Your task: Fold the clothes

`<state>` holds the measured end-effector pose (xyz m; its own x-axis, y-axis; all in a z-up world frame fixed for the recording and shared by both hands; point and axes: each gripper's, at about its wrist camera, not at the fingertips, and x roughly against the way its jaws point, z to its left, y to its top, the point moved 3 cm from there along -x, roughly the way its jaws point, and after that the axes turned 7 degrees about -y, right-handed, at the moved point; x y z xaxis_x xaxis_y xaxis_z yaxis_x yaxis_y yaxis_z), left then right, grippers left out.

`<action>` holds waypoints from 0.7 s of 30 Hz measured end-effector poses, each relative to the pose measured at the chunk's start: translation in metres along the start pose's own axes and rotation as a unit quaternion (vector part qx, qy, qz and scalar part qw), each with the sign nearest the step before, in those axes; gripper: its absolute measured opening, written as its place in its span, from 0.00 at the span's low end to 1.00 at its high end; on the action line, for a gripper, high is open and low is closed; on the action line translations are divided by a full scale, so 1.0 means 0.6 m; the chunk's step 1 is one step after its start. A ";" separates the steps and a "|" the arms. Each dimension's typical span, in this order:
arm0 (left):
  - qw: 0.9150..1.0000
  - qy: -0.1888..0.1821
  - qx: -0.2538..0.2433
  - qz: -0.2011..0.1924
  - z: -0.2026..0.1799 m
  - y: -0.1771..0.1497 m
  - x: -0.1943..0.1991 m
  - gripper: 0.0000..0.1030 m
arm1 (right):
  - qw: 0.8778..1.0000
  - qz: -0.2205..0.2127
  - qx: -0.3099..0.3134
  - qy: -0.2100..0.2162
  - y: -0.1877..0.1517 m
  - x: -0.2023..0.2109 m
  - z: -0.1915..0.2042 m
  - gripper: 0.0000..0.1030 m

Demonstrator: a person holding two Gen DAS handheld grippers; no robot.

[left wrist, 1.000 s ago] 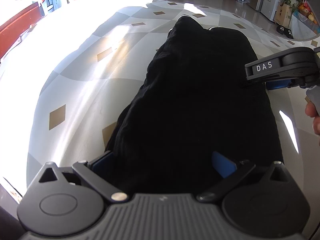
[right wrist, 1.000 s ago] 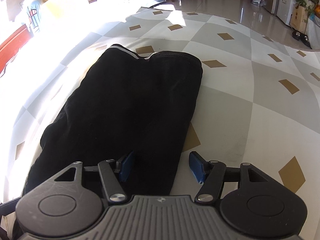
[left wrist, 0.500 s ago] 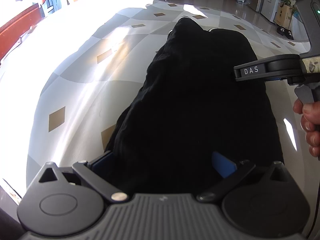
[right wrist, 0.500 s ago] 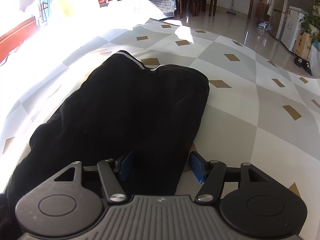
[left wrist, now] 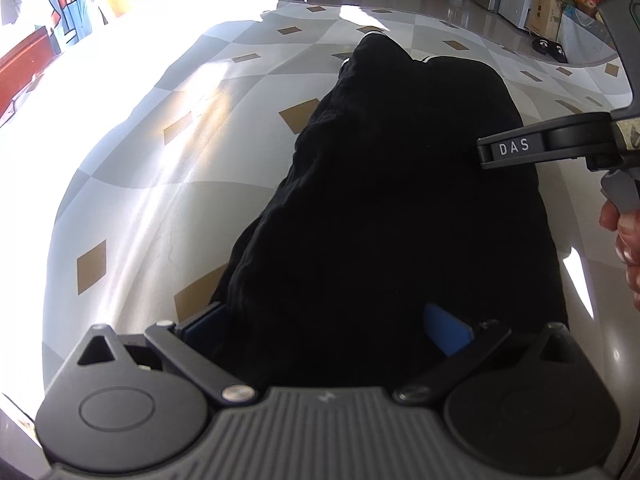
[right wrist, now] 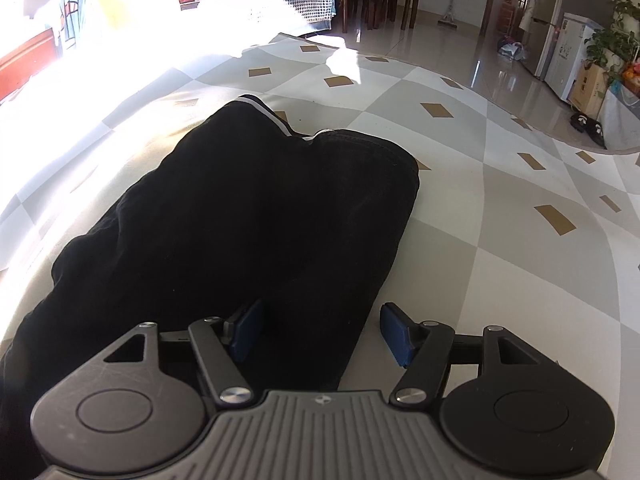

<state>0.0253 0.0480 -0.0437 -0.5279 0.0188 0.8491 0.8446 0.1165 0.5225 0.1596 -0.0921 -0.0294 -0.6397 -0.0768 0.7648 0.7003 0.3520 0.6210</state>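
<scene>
- Two grippers hang over one black garment (right wrist: 248, 216) lying lengthwise on the checked cloth (right wrist: 500, 240).
- Left gripper (left wrist: 328, 324): jaws spread wide across its near end, gripping nothing.
- Right gripper (right wrist: 320, 328): half-open, straddling the garment's right edge, pads clear.

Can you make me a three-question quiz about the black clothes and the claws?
1. Where do the black clothes lie?
A. on the checked cover
B. on a chair
C. in a box

2. What colour are the claw pads?
A. red
B. blue
C. yellow

3. How is the right claw?
A. shut tight
B. open over the clothes' edge
C. lifting the clothes up high

Answers: 1 A, the clothes rest flat on the checked cover. 2 B, both pads show blue. 3 B, a wide gap stands between the pads, one over cloth, one over the cover.
</scene>
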 end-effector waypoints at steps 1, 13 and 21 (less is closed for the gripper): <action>1.000 -0.004 -0.005 0.003 -0.002 0.004 -0.003 1.00 | 1.000 0.002 -0.003 -0.005 -0.001 0.001 -0.005 0.60; 0.998 -0.037 -0.047 0.022 -0.036 0.021 0.005 1.00 | 0.993 0.028 -0.112 0.024 -0.013 0.008 -0.101 0.59; 1.000 0.016 -0.015 0.018 -0.017 -0.021 0.040 1.00 | 0.976 0.025 -0.198 0.084 -0.007 -0.008 -0.132 0.60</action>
<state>0.0027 0.0369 -0.0293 -0.4950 -0.0087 0.8688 0.8653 0.0859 0.4939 0.1850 -0.1670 -0.0218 -0.5636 -0.2321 0.7928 0.8183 -0.0257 0.5742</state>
